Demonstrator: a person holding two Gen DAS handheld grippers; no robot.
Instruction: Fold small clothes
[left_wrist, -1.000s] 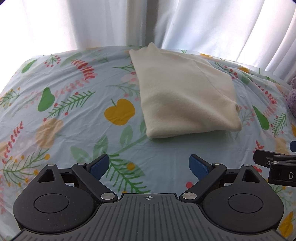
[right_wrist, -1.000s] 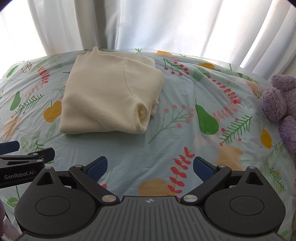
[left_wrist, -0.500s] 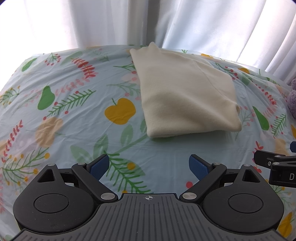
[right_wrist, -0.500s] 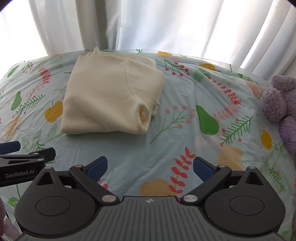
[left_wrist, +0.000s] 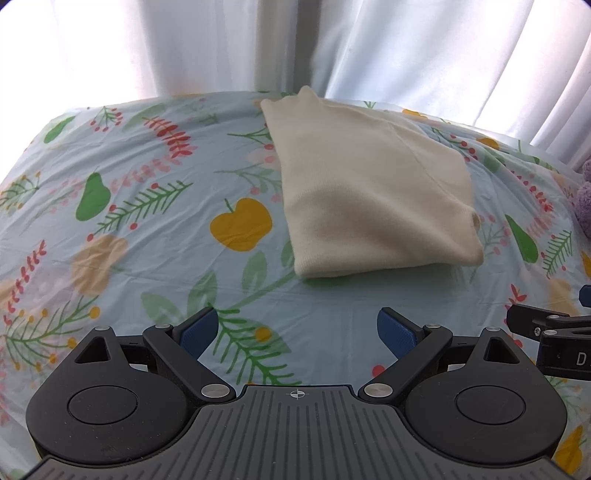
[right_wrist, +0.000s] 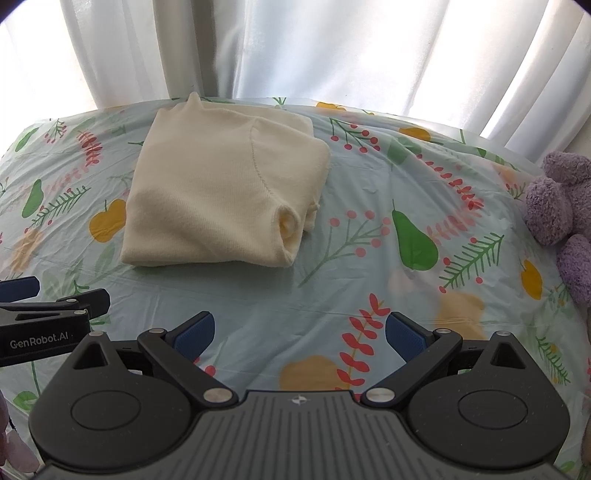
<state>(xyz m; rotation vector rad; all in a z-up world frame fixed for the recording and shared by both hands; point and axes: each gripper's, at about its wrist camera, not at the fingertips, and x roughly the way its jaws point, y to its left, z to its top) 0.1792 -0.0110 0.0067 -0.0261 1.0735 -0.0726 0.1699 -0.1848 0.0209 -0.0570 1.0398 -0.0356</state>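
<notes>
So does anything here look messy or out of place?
Mostly tidy. The folded sweater lies flat, though a rolled cuff pokes out at its near right corner. A purple plush toy sits at the cloth's right edge.

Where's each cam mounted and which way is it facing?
Left wrist: on the left gripper, looking forward along its open fingers across the tablecloth at the folded sweater and curtain; the right gripper's tip shows at the right edge.
Right wrist: on the right gripper, open, facing the same way; sweater left of centre, plush at right, the left gripper's tip at left.
Shared: sweater, tablecloth, curtain, plush, each other's gripper.
</notes>
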